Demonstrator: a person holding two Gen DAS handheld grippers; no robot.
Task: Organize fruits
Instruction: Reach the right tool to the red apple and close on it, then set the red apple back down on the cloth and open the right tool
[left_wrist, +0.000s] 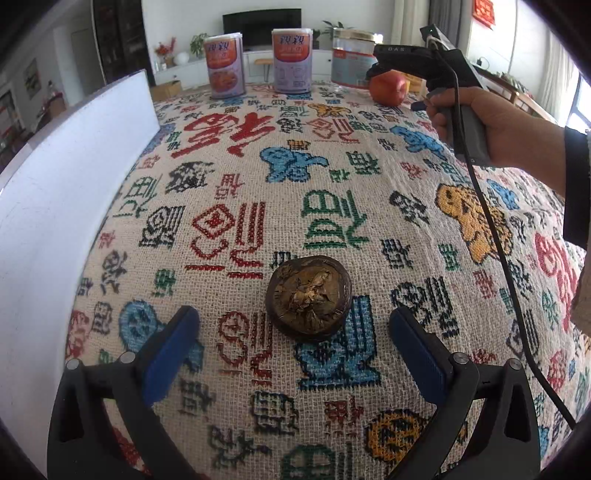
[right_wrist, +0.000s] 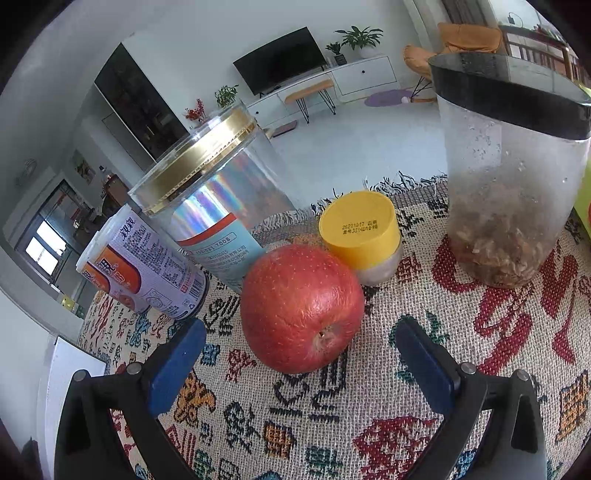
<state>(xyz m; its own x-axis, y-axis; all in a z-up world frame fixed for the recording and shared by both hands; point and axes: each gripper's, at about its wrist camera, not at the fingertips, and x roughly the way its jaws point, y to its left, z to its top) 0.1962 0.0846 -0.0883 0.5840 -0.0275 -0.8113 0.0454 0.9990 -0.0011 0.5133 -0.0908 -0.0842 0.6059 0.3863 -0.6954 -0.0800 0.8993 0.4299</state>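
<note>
1. Our left gripper (left_wrist: 293, 334) stands released, jaws wide, with the dark brown fruit (left_wrist: 307, 297) on the cloth (left_wrist: 332, 192) just ahead of its blue pads, touching neither.
2. Our right gripper (right_wrist: 301, 354) is also spread wide; the red apple (right_wrist: 301, 308) sits just beyond its fingertips, not clamped.
3. Crowding the apple from behind are a yellow-capped jar (right_wrist: 364, 236) (touching or nearly so), a gold-lidded jar (right_wrist: 207, 195) and a purple can (right_wrist: 144, 266); a black-rimmed tub (right_wrist: 513, 173) stands well to the right.
4. A white board (left_wrist: 59, 206) walls off the left edge of the table.
5. The cloth is coarse weave with coloured characters; the brown fruit is wrinkled and squat, the apple smooth and speckled.
</note>
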